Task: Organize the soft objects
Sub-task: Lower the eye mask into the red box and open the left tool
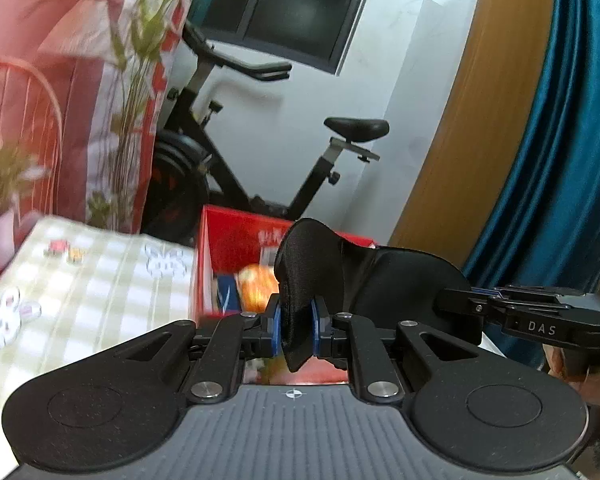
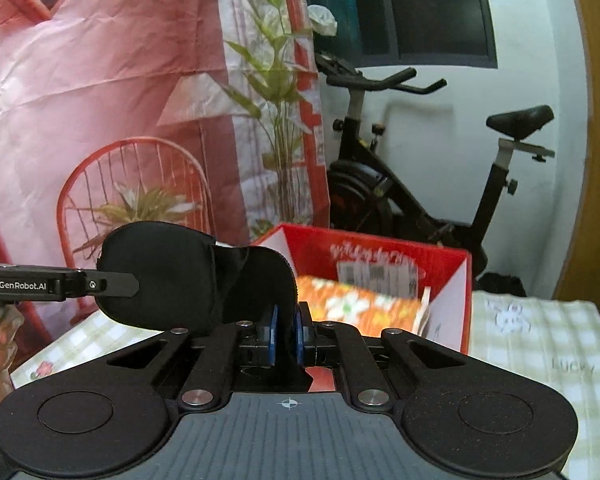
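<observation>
A black eye mask [image 1: 380, 280] is held stretched sideways above the near edge of the red box [image 1: 236, 236], its long axis running left to right. One end is pinched by the left tongs [image 1: 296, 324], the other by the right tongs [image 2: 287, 334]. The box stands on a checked desk [image 1: 100, 272].

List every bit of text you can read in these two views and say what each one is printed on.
"DAS": on the right gripper, seen from the left wrist.
"GenRobot.AI": on the left gripper, seen from the right wrist.
"LUCKY": faint, on the checked cloth.
White print and a label on the red box: too blurred to read.
</observation>
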Available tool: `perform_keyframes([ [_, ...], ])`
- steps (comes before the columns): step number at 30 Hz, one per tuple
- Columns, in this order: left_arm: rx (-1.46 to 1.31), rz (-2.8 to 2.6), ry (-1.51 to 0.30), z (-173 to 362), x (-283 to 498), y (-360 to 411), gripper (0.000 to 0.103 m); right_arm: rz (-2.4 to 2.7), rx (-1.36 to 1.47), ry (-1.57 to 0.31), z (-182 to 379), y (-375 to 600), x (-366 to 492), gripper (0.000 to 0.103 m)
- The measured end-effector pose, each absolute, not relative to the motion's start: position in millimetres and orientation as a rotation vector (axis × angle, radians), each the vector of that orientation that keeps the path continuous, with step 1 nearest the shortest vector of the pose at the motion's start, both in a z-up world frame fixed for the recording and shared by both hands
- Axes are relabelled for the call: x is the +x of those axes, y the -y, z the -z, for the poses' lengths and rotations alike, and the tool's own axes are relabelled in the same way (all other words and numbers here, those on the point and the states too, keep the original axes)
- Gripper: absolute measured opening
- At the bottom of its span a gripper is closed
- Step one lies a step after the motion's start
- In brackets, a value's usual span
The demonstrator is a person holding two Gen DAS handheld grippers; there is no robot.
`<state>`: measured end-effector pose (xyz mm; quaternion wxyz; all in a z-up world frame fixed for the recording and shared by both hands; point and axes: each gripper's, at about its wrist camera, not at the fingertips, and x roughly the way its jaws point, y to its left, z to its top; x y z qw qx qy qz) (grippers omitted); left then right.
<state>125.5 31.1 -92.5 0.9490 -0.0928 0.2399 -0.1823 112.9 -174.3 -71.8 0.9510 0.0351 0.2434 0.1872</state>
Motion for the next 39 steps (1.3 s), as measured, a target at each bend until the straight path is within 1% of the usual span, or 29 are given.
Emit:
perform_keyframes([
  [5, -0.151, 0.363, -0.472, 82.2, 148.9, -23.2, 0.015, -0.369, 0.058, -0.491, 63.6, 180.2, 142.2, 0.008],
  [12, -0.132, 0.350, -0.509, 77.3, 194.4, -13.7, 0.015, -0.349, 0.073, -0.529, 64.8, 190.4, 192.3, 0.008],
  [19, -0.116, 0.365, -0.645, 97.6, 233.3, -5.6, 0.015, -0.343, 0.092, -0.651, 96.1, 196.8, 230.6, 0.008],
  [26, -0.083, 0.387, -0.793, 128.9, 249.2, 0.9, 0.015, -0.330, 0.111, -0.782, 136.4, 198.9, 247.6, 0.008],
  [31, -0.065, 0.383, -0.823, 138.4, 257.8, 2.4, 0.015, -0.298, 0.124, -0.822, 152.8, 202.5, 259.6, 0.009],
  [34, -0.050, 0.381, -0.825, 139.6, 263.3, 4.0, 0.015, -0.276, 0.110, -0.827, 156.6, 202.6, 264.6, 0.011],
  [36, -0.041, 0.383, -0.819, 139.3, 265.4, 5.6, 0.016, -0.254, 0.085, -0.820, 157.2, 201.8, 266.7, 0.017],
  [37, -0.034, 0.381, -0.814, 139.0, 266.8, 7.7, 0.018, -0.244, 0.070, -0.815, 156.8, 200.9, 266.3, 0.020],
  [39, -0.011, 0.371, -0.795, 137.9, 267.2, 9.6, 0.029, -0.222, 0.044, -0.795, 155.3, 199.1, 264.8, 0.025],
])
